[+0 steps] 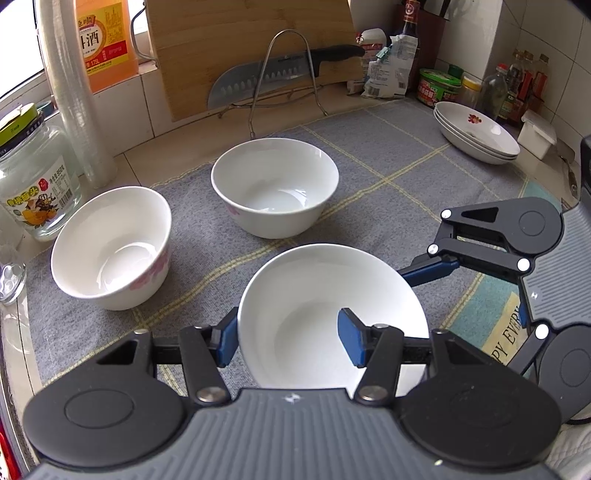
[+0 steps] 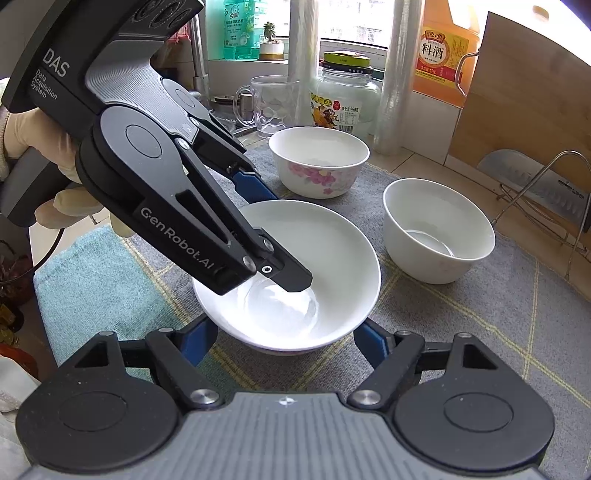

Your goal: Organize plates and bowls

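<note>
the left gripper point(image 1: 288, 336) is closest in its own view. it pinches the near wall of the near bowl point(image 1: 332, 317), with one blue pad point(image 1: 352, 338) inside the bowl and the other outside, against the wall. this white bowl sits near the front edge of the grey cloth point(image 1: 369, 184). from the right wrist view, a gloved hand point(image 2: 22, 144) holds this gripper's handle, and the black finger point(image 2: 291, 275) reaches down into the bowl.

the right gripper point(image 2: 286, 338) reaches around the same bowl from the other side. its two blue pads sit low by the bowl's outer wall, one on each side. i cannot tell if they press on it or only sit beside it.

a blue towel point(image 2: 96, 280) lies under the cloth at its front corner, on the left in the right wrist view.

farther back, in the middle of the cloth, stands the plain bowl point(image 1: 275, 186). the flower bowl point(image 1: 110, 247) with pink flowers stands close to the cloth's left edge. the two are apart from each other and from the near bowl.

off the left edge stands a glass jar point(image 1: 33, 181) with a green lid. past the far right corner, a stack of plates point(image 1: 476, 131) sits tilted on the counter. behind the cloth's far edge, a knife point(image 1: 269, 74) rests in a wire rack in front of a wooden board point(image 1: 251, 33).
</note>
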A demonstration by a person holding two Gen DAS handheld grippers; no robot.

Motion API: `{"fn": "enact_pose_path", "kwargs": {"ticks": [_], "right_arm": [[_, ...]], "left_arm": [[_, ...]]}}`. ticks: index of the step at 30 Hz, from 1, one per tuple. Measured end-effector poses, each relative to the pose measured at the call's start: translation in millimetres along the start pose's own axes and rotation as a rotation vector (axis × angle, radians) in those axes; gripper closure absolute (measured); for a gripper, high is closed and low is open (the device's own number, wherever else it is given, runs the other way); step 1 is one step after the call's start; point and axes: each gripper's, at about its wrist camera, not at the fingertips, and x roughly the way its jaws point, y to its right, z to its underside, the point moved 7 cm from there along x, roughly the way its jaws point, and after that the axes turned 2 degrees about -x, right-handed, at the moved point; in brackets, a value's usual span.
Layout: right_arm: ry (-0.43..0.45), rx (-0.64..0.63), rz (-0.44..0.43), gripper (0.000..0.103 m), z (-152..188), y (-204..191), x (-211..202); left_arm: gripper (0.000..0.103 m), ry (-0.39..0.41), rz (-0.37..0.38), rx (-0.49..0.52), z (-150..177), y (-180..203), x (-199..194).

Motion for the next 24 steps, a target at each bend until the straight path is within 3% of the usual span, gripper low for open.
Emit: {"fn": "enact_pose_path", "kwargs": {"ticks": [10, 24], "right_arm": [[-0.012, 0.022, 0.003, 0.019, 6.8, 6.2, -16.9], [-0.037, 0.072, 0.078, 0.019, 31.8, 36.9, -48.5]], "left_arm": [[0.048, 0.010, 0.027, 0.027, -7.7, 20.1, -0.4], [0.048, 0.027, 0.102, 0.085, -35.0, 66.4, 19.1]]}}
